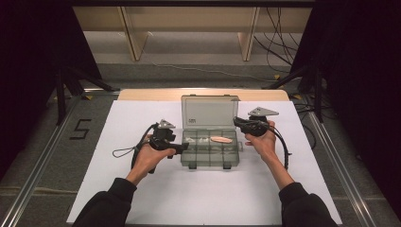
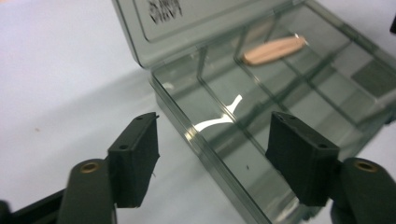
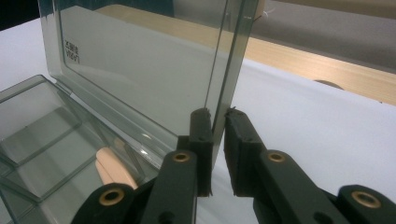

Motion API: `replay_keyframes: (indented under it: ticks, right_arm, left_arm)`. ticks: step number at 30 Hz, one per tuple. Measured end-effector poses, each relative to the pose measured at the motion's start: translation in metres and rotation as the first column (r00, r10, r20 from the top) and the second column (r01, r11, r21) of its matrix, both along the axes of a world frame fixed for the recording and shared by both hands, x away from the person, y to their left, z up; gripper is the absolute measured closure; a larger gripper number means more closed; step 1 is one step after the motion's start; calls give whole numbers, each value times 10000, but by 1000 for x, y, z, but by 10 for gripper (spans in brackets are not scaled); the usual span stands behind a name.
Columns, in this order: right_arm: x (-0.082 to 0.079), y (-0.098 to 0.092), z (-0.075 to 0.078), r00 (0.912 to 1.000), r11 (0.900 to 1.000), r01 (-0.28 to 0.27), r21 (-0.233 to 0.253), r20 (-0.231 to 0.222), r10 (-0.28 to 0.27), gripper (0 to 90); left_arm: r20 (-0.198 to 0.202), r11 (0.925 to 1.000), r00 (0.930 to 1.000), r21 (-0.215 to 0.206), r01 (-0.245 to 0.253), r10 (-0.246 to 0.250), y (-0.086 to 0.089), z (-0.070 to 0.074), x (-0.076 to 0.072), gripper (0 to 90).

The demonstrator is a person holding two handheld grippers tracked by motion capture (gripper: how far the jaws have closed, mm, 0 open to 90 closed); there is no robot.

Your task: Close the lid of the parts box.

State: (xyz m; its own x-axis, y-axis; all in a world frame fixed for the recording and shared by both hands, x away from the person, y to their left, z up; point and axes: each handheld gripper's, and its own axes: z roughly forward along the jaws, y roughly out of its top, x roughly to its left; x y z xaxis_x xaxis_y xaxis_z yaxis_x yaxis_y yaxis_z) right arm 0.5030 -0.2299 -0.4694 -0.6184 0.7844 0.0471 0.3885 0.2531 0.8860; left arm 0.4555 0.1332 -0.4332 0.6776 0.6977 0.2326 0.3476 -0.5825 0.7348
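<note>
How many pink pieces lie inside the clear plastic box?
1. The pink piece lies in a back-row compartment of the box, toward its right side, near the open lid. Reflections in the plastic might hide another.

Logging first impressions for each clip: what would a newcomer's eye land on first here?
The clear grey box at the middle of the white table, its lid standing open. The right gripper pinches the lid's side edge, while the left gripper hangs open astride the box's left wall. A pale pink piece lies in a rear compartment.
</note>
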Motion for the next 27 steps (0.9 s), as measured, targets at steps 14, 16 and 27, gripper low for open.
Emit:
replay_keyframes:
  ticks: [14,16,27]
  right_arm:
    - [0,-1,1,9999,10000,-29,-71,-167,28,822]
    - [0,-1,0,10000,9999,-60,-144,-65,59,822]
    - [1,-1,0,10000,9998,-87,-169,-44,86,821]
  left_arm:
    - [1003,9950,9929,-823,-559,641,0,54,37,311]
    - [986,9941,9927,-902,-609,698,-3,61,41,333]
    - [1077,9893,9909,-1299,-667,810,-11,83,59,745]
